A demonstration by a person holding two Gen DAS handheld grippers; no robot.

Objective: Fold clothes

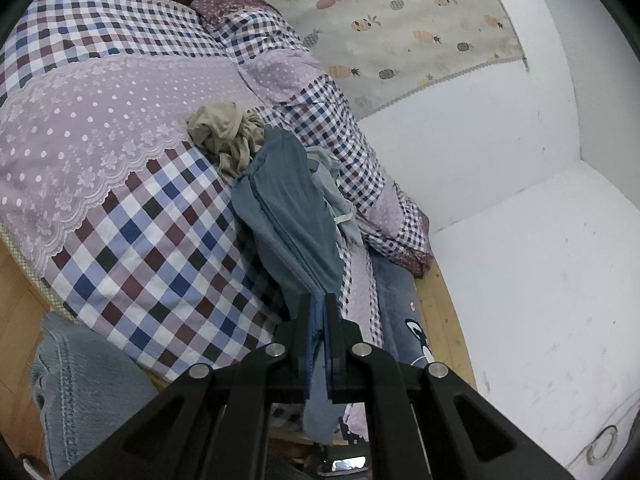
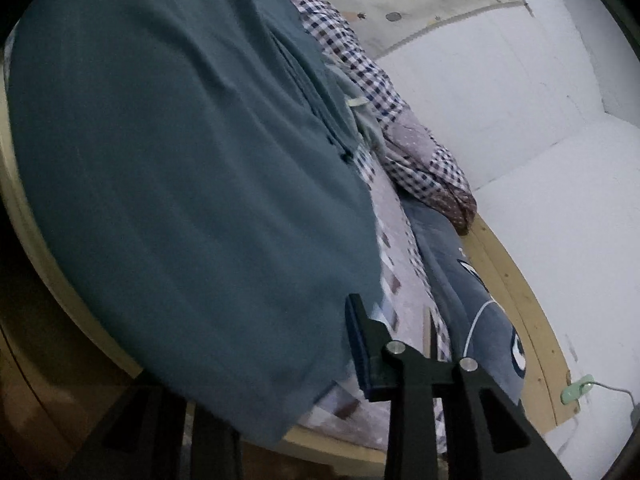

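The left claw [image 1: 319, 304] sits nearest the lens, its two pads pressed together on a bunched edge of a teal garment [image 1: 294, 216], which stretches away from the jaws across the checked quilt [image 1: 160, 240] on the bed. A crumpled beige garment [image 1: 226, 136] lies just beyond it, touching its far end. In the right wrist view the same teal garment [image 2: 180, 160] hangs as a broad sheet across the left of the frame, draped over that side of the right claw [image 2: 352, 344]. Only one dark finger [image 2: 362, 344] shows there, and the cloth hides the other, so whether this claw grips the fabric or stands apart cannot be told. The risk, as it looks from here: if only one edge is truly pinned, the loose sheet could sag or twist and the fold come out crooked, or the trailing end could drag the beige garment along.
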